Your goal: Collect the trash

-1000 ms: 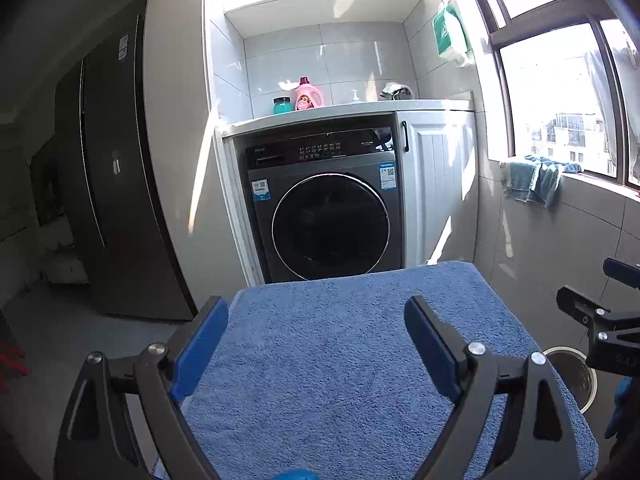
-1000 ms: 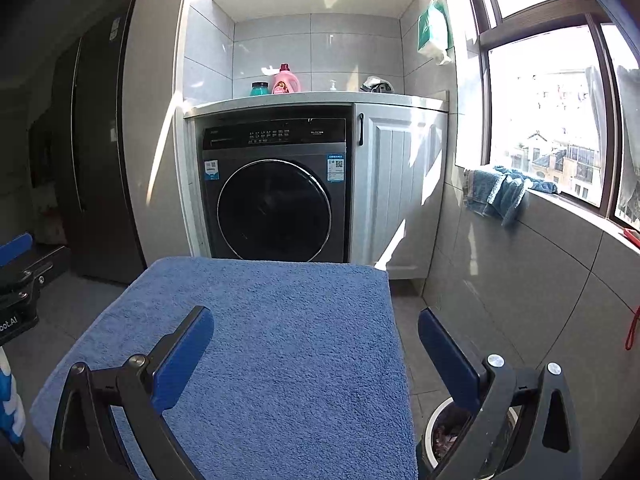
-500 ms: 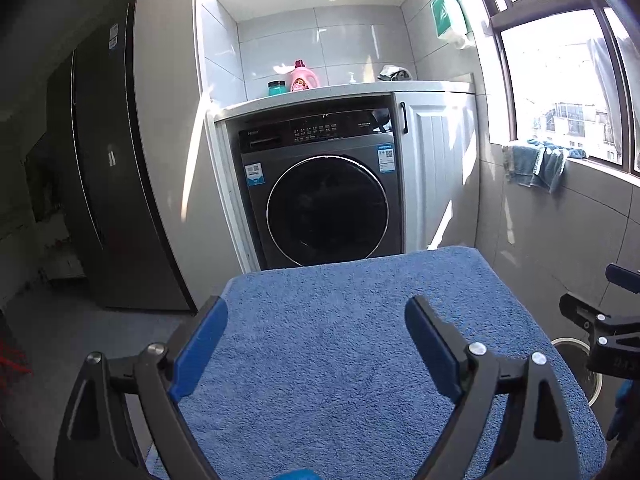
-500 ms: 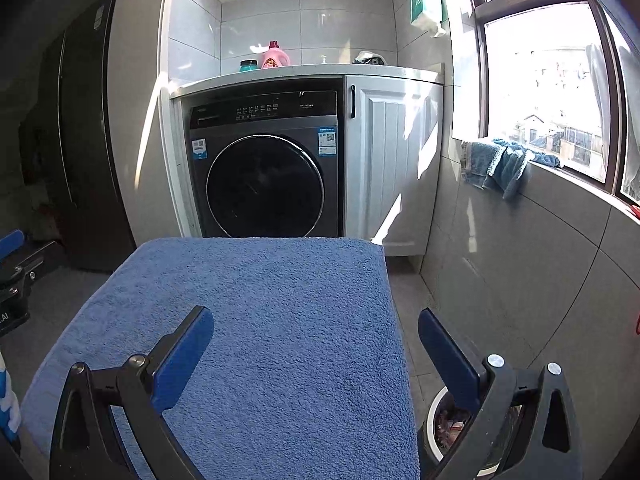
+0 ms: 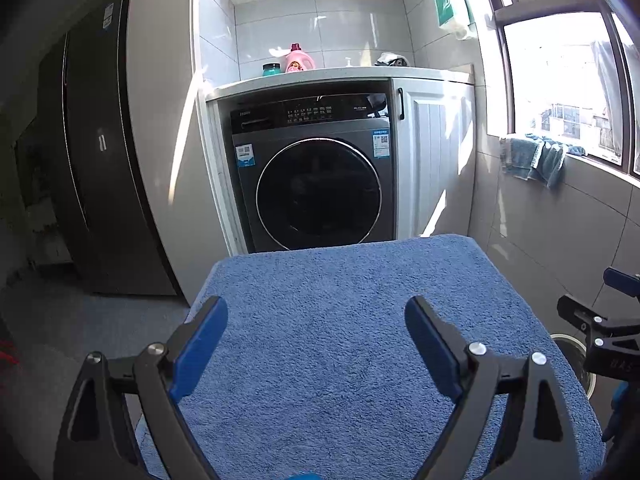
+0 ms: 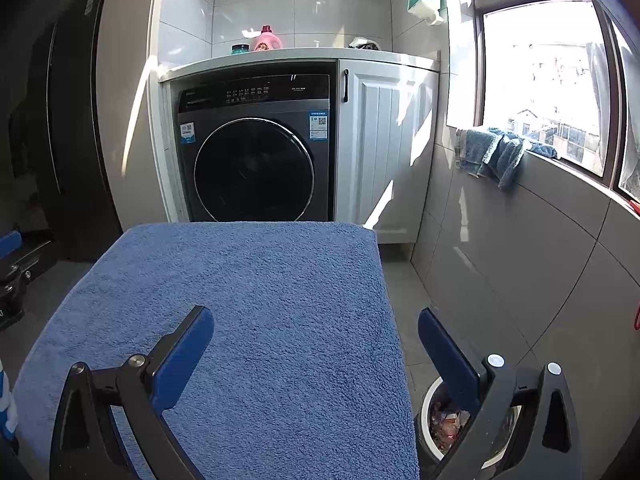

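Observation:
My left gripper (image 5: 316, 312) hangs open over a table covered by a blue towel (image 5: 360, 340), with nothing between its blue pads. The right gripper (image 6: 316, 322) is open too, over the towel's (image 6: 248, 320) right edge, and holds nothing. A round trash bin (image 6: 442, 420) with scraps inside stands on the floor right of the table, partly hidden behind the right finger. In the left wrist view the bin (image 5: 570, 354) shows as a rim behind the other gripper's body (image 5: 600, 336). No loose trash lies on the towel.
A dark washing machine (image 5: 316, 188) sits under a white counter beyond the table, beside a white cabinet (image 5: 436, 160). A pink detergent bottle (image 5: 298, 62) stands on the counter. Blue cloths (image 6: 492, 150) hang on the window sill at right. A dark fridge (image 5: 96, 160) stands left.
Both cameras have tilted upward or risen slightly, so the washing machine and table edge sit lower in view. Both grippers stay open and hold nothing.

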Available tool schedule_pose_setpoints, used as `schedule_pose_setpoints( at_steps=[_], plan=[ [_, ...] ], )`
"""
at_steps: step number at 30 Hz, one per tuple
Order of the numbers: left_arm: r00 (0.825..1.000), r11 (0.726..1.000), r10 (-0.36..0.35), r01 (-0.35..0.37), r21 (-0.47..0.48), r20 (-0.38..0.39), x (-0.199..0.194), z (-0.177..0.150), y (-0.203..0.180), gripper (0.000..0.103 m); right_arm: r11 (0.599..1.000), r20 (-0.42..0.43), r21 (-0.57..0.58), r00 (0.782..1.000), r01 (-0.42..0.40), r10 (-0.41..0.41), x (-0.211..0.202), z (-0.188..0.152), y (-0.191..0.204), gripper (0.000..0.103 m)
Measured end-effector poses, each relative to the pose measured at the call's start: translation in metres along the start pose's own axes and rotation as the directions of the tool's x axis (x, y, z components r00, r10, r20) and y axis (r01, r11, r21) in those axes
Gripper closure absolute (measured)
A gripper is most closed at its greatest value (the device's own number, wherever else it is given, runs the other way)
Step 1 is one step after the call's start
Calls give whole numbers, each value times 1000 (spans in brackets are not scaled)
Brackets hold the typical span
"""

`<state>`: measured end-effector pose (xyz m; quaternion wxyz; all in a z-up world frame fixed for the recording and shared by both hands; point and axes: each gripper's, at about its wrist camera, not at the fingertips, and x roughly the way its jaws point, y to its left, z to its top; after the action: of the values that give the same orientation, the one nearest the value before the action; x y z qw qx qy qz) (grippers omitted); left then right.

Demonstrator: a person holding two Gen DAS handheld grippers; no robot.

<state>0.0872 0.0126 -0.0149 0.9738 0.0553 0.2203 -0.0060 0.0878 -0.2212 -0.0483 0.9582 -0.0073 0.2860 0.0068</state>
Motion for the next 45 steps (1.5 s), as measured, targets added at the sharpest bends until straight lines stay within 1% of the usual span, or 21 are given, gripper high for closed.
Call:
schedule_pose_setpoints(
  at_steps=[7, 14, 20, 27, 45],
  plan=[
    [1000, 1000, -3, 3, -10, -4, 4, 0, 1, 13, 1000, -12, -3, 1000, -2, 2, 4, -3, -1, 0],
    [1000, 1000, -14, 14, 3, 3, 3, 0, -6, 13, 1000, -17, 10, 1000, 4, -4, 5, -6, -8, 0],
    [1000, 1000, -17, 17, 9, 18, 1, 2, -8, 13, 1000, -10, 15, 1000, 12, -12, 3, -6, -11, 0],
    [1000, 1000, -24, 24, 15, 19, -1, 3, -12, 13, 1000, 6, 13, 1000, 22, -22, -1, -5, -12, 0],
    [999, 1000, -26, 26, -1, 33, -15, 3, -6, 13, 1000, 42, -5, 999, 25, -25, -20, -1, -5, 0]
  ],
)
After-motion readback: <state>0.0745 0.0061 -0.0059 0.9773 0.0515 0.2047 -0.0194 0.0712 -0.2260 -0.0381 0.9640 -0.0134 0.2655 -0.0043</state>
